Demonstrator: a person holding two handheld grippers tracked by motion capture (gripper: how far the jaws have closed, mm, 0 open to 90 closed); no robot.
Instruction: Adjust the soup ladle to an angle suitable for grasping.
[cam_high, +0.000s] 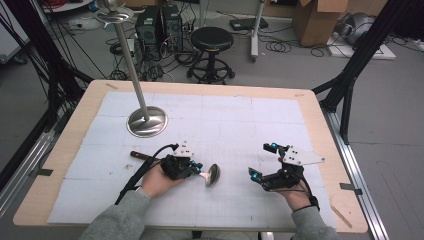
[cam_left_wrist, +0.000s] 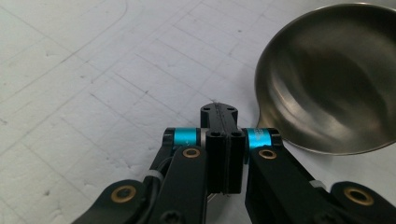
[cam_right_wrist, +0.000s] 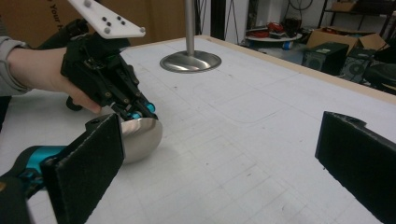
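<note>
Bench (cam_high: 310, 125) carries white gridded sheet, work confined to near half; steel stand (cam_high: 146, 121), round base and upright pole, parked far-left, well apart from work, judged out of way; right gripper (cam_high: 264, 161) hovers near right edge, fingers wide apart, nothing between, judged waiting to receive; left gripper (cam_high: 200, 169) fingers clamped together on handle of ladle (cam_high: 213, 174); bowl rests on sheet between grippers, angled toward right gripper for likely handover.
</note>
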